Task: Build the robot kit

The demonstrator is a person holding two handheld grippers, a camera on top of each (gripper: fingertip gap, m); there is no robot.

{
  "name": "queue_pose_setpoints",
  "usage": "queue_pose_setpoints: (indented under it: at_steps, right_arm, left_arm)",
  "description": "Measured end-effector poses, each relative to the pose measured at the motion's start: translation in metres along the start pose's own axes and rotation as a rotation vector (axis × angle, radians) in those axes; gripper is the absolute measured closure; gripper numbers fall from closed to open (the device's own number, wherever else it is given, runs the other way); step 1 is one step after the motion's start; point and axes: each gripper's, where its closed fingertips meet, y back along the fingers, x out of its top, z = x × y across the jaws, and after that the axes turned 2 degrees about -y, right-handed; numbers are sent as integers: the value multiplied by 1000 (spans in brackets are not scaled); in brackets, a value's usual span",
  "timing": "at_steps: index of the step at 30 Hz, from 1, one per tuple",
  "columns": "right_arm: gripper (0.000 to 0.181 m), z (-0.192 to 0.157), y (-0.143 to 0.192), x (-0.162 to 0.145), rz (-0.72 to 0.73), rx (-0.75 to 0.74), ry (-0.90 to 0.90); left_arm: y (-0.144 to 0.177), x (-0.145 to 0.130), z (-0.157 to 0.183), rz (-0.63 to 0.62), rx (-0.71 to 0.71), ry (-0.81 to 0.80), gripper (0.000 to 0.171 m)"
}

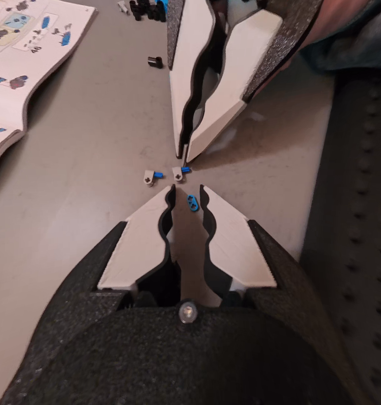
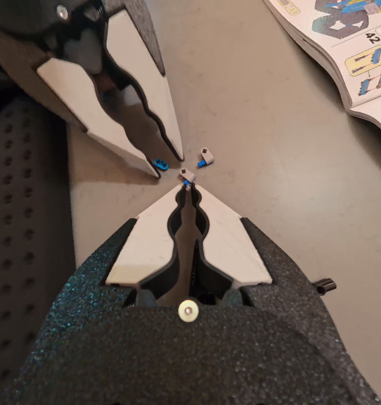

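Right gripper pinches the blue pin of a grey connector on the table. Left gripper, released, straddles a blue two-hole link.

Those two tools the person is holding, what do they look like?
Both look alike: the left tool and right tool each have two long white fingers tapering to points, wavy black inner edges, a speckled black body and one round silver screw. A dark sleeve shows behind.

A hobby or lab workbench, by the look of it. An open building-instruction booklet lies at ten o'clock on the plain grey tabletop. A dark perforated mat edges it at three o'clock.
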Motion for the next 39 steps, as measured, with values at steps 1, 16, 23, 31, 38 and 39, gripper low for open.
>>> queue_pose_setpoints:
  at_steps: [1,16,23,31,38,39]
  right_arm:
    - [177,0,-1,-1,-6,4,-2]
    - [177,6,-4,2,22,28,-84]
    - [177,3,-5,2,32,59,-113]
    - [177,14,9,12,87,7,-99]
    - [177,18,18,14,111,-19,-92]
    - [177,17,17,13,105,-20,-86]
  left_arm:
    - [-3,-1,-3,-11,22,0,150]
    - [-10,7,-7,-9,82,-64,165]
    - [-6,13,-5,18,91,-67,165]
    - [10,4,10,-122,28,-163,165]
    - [25,-23,56,-423,-124,-329,165]
    - [23,-22,57,-425,-115,-345,165]
